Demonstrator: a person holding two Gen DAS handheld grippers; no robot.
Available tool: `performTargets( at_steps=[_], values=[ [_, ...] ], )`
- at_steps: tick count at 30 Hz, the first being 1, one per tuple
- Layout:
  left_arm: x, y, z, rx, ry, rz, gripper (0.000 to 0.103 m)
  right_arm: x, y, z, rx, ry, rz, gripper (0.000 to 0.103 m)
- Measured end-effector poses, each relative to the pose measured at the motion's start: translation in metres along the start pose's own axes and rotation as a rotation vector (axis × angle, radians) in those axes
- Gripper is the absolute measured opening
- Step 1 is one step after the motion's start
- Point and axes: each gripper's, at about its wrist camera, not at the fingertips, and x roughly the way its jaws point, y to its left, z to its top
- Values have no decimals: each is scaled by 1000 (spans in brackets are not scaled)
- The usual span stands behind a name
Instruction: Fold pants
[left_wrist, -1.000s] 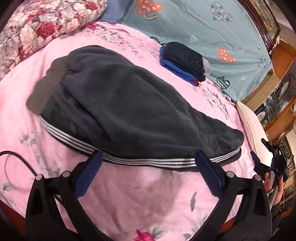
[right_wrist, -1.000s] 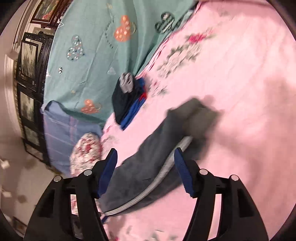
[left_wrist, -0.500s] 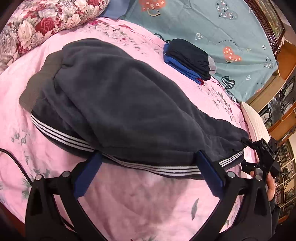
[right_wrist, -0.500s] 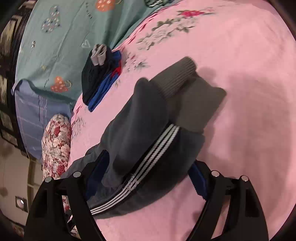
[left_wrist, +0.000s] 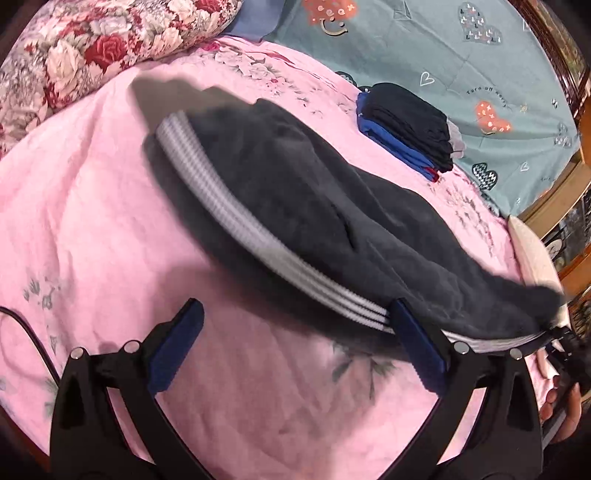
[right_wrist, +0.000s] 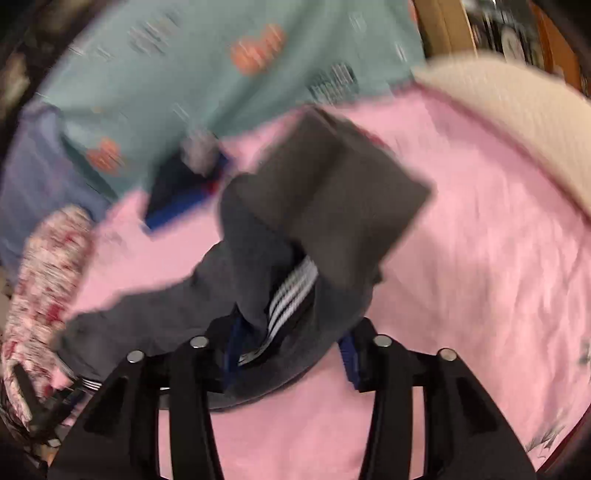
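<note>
Dark grey pants (left_wrist: 314, 206) with a white-striped side seam lie slantwise on the pink bed sheet (left_wrist: 92, 221), blurred by motion. My left gripper (left_wrist: 295, 310) hovers open and wide over the sheet at their near edge. Its right fingertip (left_wrist: 402, 314) sits at the striped seam, and no cloth is between the pads. My right gripper (right_wrist: 291, 332) is closing its jaws, with a bunched end of the pants (right_wrist: 325, 206) filling the gap and pressed by both pads. The ribbed cuff end hangs out past it. That gripper also shows at the left wrist view's right edge, held by a hand (left_wrist: 557, 402).
A folded stack of dark and blue clothes (left_wrist: 410, 125) lies beyond the pants, near the teal sheet (left_wrist: 461, 44). A floral pillow (left_wrist: 92, 48) is at the far left and a cream pillow (right_wrist: 517, 122) at the right. A black cable (left_wrist: 22, 325) crosses the near left. Wooden furniture borders the bed.
The right gripper's jaws narrowed around the pants' end and it swung round with the cloth. The pants shifted across the sheet, their striped seam now running diagonally. The left gripper stayed open.
</note>
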Motion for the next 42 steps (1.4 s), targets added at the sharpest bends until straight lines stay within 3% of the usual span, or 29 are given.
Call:
performTargets(
  at_steps=[1,4,6,8,10,12,18,20,23,25,26,29,32,35,37,40,42],
  values=[
    [0,-1,2,1,5,1,101,11,-10,-5,20,24,-28,46],
    [-12,9,10,-13,-37,19,101,-5,-30,-17,80,-88,59,55],
    [-16,21,18,-50,-57,39,101,-18,-40,-25,111,-188,106,77],
    [-13,35,28,-110,-38,19,101,-15,-48,-34,152,-229,150,84],
    [-6,40,34,-129,-18,16,101,-6,-52,-34,179,-190,158,84],
    [2,38,35,-132,1,13,101,-10,-53,-32,169,-207,171,84],
    [24,28,45,-143,-32,82,99,-3,-51,-30,172,-179,180,84],
    [28,28,56,-106,-44,87,57,-1,-49,-30,159,-169,194,83],
    [22,54,75,-224,-46,60,37,0,-48,-31,149,-162,199,83],
    [19,67,79,-252,-55,85,37,0,-49,-31,157,-161,197,83],
    [19,68,78,-228,-62,118,37,1,-51,-32,166,-158,200,83],
    [19,53,68,-106,-105,242,51,3,-54,-32,184,-150,210,83],
    [11,46,66,-67,-146,294,54,4,-55,-32,190,-140,210,83],
    [-12,49,63,-147,-135,234,59,4,-55,-32,191,-139,220,84],
    [-41,39,55,-141,-155,152,64,5,-55,-32,190,-123,234,85],
    [-82,-1,36,-13,-241,92,80,7,-52,-32,183,-105,247,88],
    [-93,-38,23,102,-270,28,84,10,-49,-30,177,-86,242,92]
  ],
)
